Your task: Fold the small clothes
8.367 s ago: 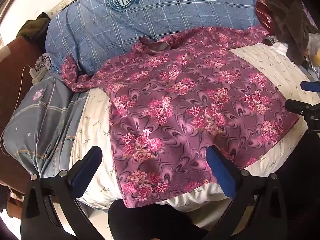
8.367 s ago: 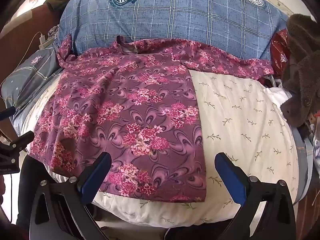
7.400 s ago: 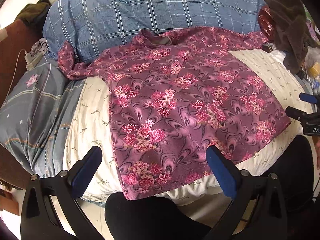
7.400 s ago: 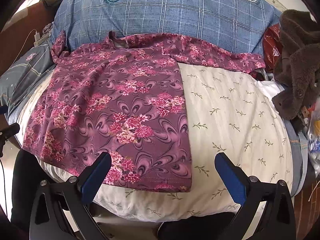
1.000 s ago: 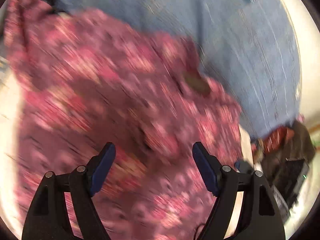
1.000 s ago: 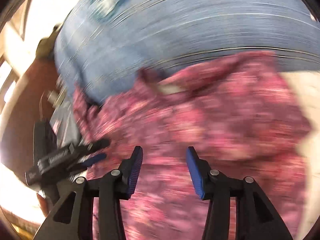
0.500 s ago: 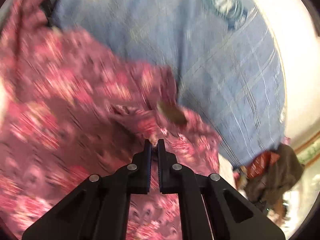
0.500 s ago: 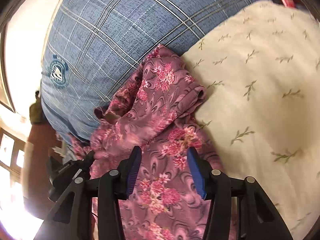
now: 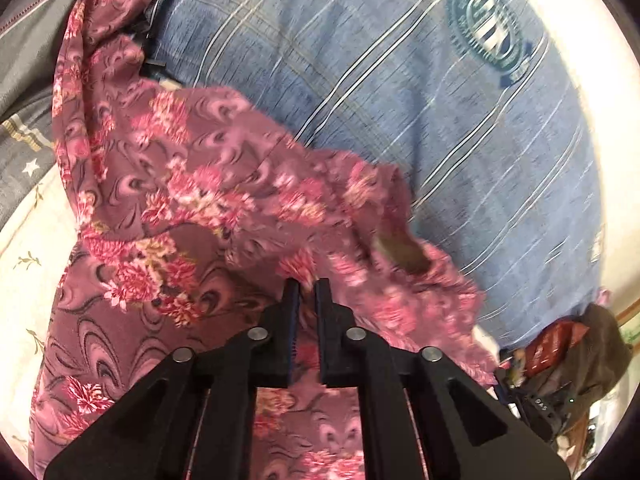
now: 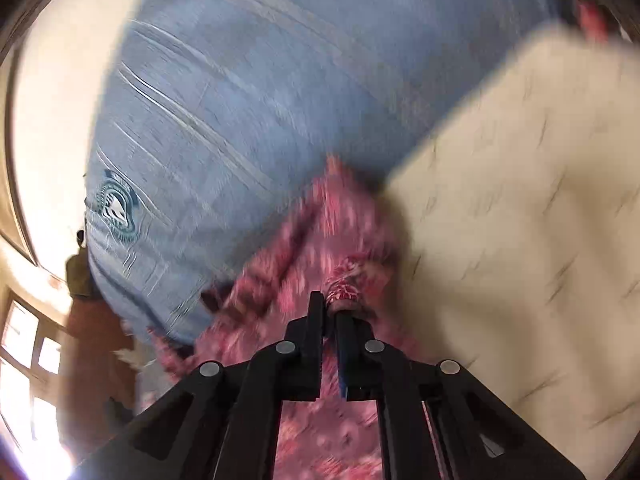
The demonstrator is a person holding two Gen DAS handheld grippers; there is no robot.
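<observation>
A maroon shirt with pink flowers (image 9: 192, 208) lies on the bed, its top edge against a blue plaid pillow. My left gripper (image 9: 306, 286) is shut on a pinch of the shirt near the collar, whose tan inside (image 9: 400, 250) shows just to the right. In the right wrist view the shirt (image 10: 320, 240) is blurred; my right gripper (image 10: 329, 308) is shut on a bunched fold of it at its right shoulder, beside the bare sheet.
The blue plaid pillow (image 9: 400, 80) fills the far side. A cream sheet with small sprigs (image 10: 520, 240) lies to the right. A grey quilt (image 9: 24, 80) is at the left. A brown plush and red packet (image 9: 560, 344) sit at the far right.
Both grippers moved up from the shirt's hem to its shoulders. The left shut on the cloth half a second ago; the right has just shut on its fold.
</observation>
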